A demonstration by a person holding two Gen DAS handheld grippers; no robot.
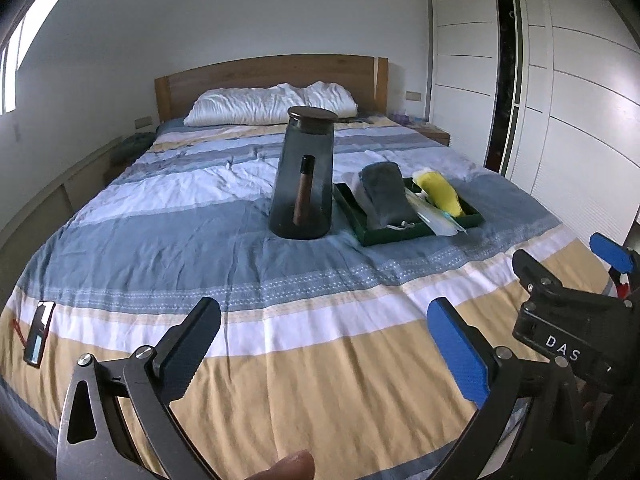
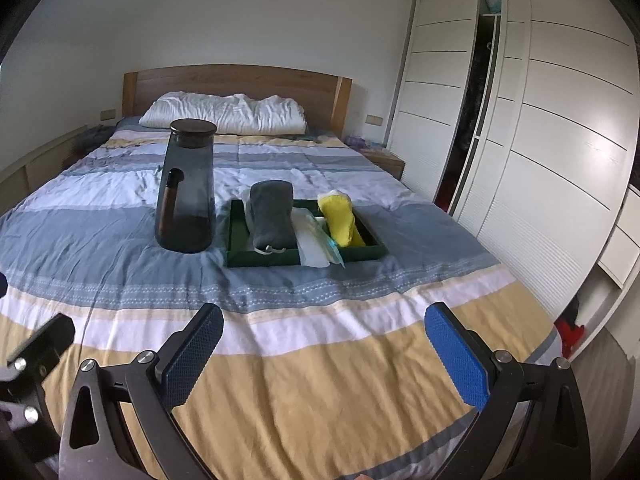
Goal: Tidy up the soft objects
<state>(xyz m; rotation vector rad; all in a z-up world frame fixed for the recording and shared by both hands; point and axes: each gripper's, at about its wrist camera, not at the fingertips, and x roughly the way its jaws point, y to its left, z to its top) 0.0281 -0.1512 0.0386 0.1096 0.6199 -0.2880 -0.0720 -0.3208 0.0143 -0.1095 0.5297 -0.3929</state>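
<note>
Your left gripper (image 1: pixel 324 344) hangs wide open, empty, over the bed (image 1: pixel 160 232); the tray (image 1: pixel 384 236) of soft things sits ahead beside the jug (image 1: pixel 304 184). Right view: your right gripper (image 2: pixel 324 350) gapes empty too, the tray (image 2: pixel 260 258) well ahead.

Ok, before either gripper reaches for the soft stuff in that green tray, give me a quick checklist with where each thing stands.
1. Left gripper open, nothing between the fingers: ok.
2. Right gripper open and empty: ok.
3. Green tray sits flat on the bed: ok.
4. Grey rolled cloth and yellow soft item in the tray, uncovered: ok.
5. White pieces hang over the tray's front edge: not ok.
6. Glass jug stands close beside the tray, may get knocked: not ok.
</note>
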